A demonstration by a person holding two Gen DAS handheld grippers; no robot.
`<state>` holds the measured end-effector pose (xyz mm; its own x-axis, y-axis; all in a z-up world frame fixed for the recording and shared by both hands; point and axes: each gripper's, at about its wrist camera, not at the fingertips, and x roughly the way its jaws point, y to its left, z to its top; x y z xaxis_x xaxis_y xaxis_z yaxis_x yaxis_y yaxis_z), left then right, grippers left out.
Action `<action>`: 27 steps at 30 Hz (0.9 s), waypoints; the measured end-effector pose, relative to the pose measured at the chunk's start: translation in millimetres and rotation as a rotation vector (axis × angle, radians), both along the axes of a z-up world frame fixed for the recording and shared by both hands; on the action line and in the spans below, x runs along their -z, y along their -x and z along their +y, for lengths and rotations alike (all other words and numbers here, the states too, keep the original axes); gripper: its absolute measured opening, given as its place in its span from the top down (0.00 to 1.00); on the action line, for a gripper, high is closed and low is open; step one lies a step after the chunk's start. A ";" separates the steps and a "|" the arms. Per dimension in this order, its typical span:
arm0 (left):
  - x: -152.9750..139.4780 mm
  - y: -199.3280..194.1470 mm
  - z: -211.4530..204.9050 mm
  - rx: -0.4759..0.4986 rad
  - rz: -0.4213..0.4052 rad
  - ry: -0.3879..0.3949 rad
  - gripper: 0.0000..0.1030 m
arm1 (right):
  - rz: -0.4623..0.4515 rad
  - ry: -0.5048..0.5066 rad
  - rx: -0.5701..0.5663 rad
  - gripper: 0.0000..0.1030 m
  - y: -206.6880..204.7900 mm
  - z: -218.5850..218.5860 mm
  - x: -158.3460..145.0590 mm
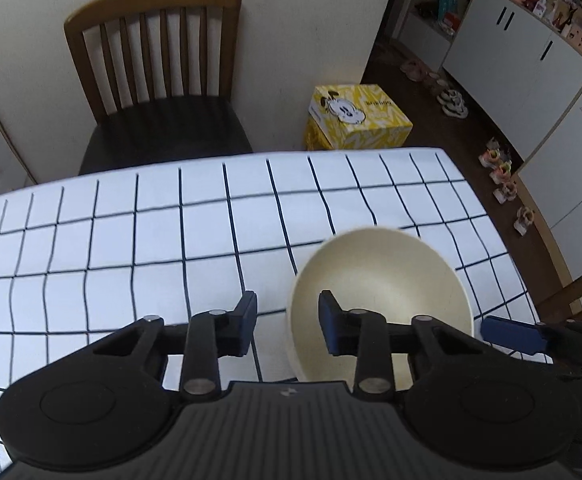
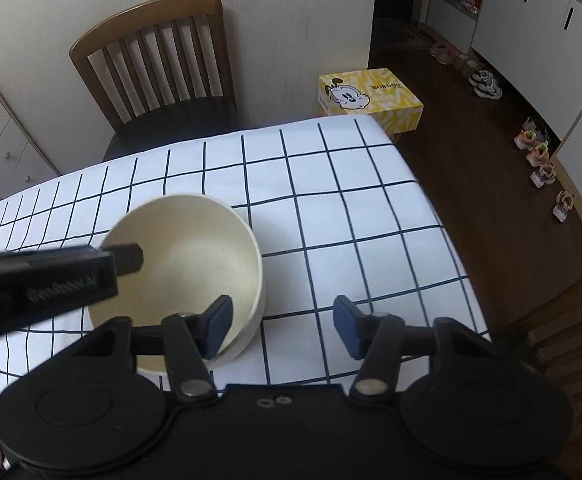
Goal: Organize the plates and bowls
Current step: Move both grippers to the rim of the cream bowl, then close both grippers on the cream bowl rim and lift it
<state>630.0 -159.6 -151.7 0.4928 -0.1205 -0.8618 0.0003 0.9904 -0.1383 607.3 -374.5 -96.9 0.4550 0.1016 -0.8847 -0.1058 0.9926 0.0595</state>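
A cream bowl (image 1: 383, 292) stands upright on the white grid tablecloth (image 1: 131, 240); it also shows in the right wrist view (image 2: 195, 264). My left gripper (image 1: 287, 324) is open, its jaws straddling the bowl's near left rim, one finger inside and one outside. My right gripper (image 2: 281, 328) is open; its left finger is over the bowl's near right rim and its right finger is over the cloth. The bowl is empty. No plates are in view.
A wooden chair (image 1: 159, 80) stands at the table's far side against the wall. A yellow box (image 1: 355, 116) sits on the floor past the far right corner. The table's right edge (image 2: 443, 232) drops to the dark floor with several shoes. Another chair (image 2: 563, 320) is at the right.
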 end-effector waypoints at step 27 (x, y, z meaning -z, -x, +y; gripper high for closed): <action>-27.8 57.0 7.2 -0.008 0.050 -0.053 0.95 | 0.029 -0.042 -0.040 0.92 31.3 18.8 -23.2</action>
